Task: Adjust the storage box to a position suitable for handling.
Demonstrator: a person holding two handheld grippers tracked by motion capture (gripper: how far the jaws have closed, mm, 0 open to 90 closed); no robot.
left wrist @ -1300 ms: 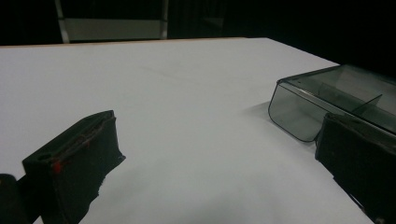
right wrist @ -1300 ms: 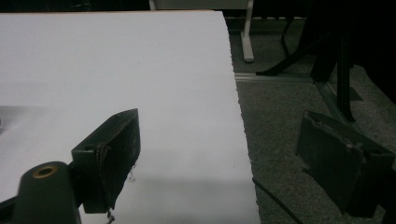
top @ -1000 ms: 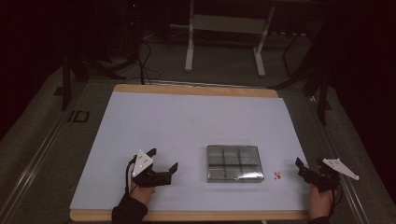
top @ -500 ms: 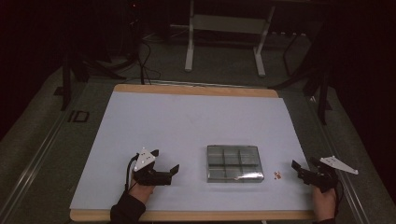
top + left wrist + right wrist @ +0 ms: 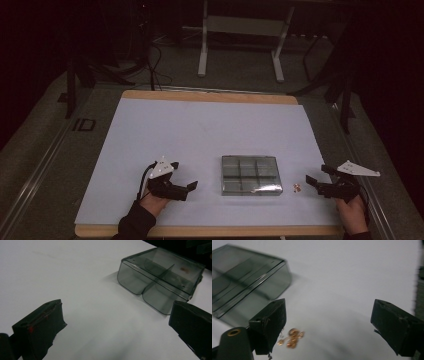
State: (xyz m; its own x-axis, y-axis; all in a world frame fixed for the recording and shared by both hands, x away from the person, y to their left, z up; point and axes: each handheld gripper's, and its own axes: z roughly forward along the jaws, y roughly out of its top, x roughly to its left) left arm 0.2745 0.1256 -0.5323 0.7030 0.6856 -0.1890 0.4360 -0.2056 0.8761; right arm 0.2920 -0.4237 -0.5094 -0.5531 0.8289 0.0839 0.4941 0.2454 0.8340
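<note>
A clear grey compartment box (image 5: 250,175) with its lid down lies on the white table sheet (image 5: 200,135), near the front. In the left gripper view the box (image 5: 160,277) stands ahead and to the right of the jaws. My left gripper (image 5: 184,182) is open, low over the sheet to the box's left, holding nothing. A small gold trinket (image 5: 297,188) lies on the sheet just right of the box. My right gripper (image 5: 318,174) is open, pointing at it from the right. In the right gripper view the trinket (image 5: 291,338) lies beside the left jaw, with the box (image 5: 247,277) beyond.
The sheet lies on a wooden board (image 5: 210,96) whose edge shows at the back and front. Metal stand legs (image 5: 240,45) and cables are on the dark floor behind the table. A black post (image 5: 345,95) stands off the right edge.
My right gripper has moved left toward the gold trinket. The left gripper has shifted slightly down and right, staying open. The box has not moved.
</note>
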